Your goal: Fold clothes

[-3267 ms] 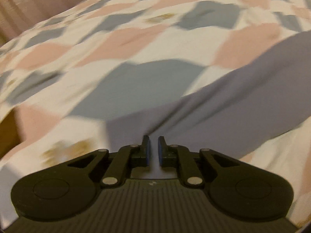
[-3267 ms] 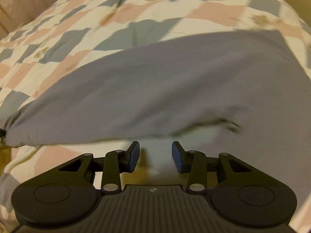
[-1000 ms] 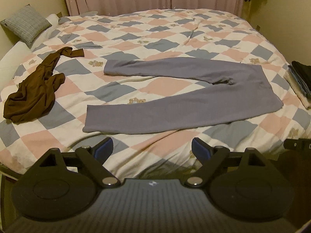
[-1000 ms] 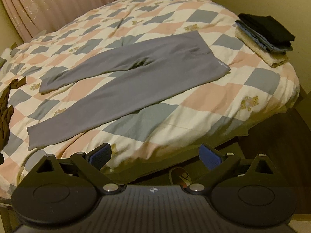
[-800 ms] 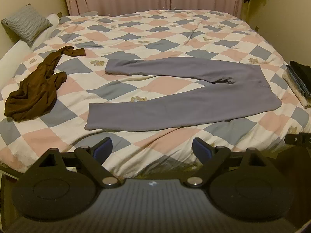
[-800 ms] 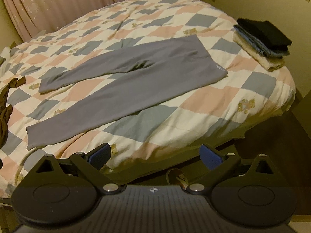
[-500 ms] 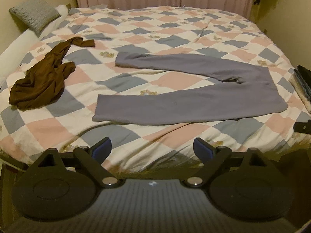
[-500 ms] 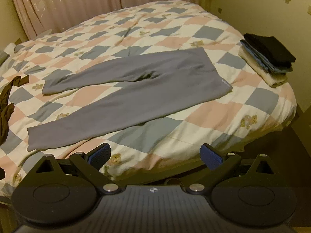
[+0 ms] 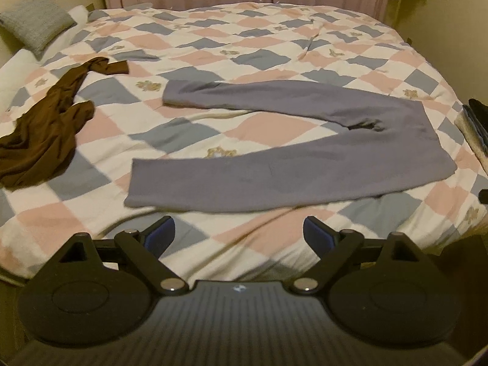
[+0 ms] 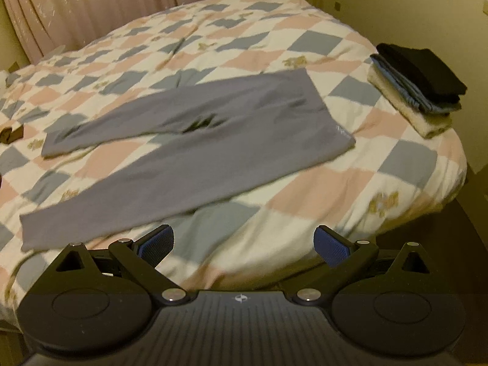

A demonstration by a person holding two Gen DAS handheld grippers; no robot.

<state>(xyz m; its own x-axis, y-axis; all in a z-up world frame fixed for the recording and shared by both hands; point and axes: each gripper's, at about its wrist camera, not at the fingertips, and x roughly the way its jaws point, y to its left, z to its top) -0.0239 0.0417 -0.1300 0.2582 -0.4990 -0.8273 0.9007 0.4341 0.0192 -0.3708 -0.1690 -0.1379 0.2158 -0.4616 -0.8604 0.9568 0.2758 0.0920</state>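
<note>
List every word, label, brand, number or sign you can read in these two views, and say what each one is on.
No readable text in either view.
Left gripper: small pale emblem on its body, a symbol only.
Right gripper: the same kind of emblem, no letters.
Grey leggings: tiny pale mark near the waistband corner, too small and blurred to read.

Grey leggings (image 9: 274,167) flat on the checkered quilt, 2 legs splayed apart, waistband rightward.
</note>
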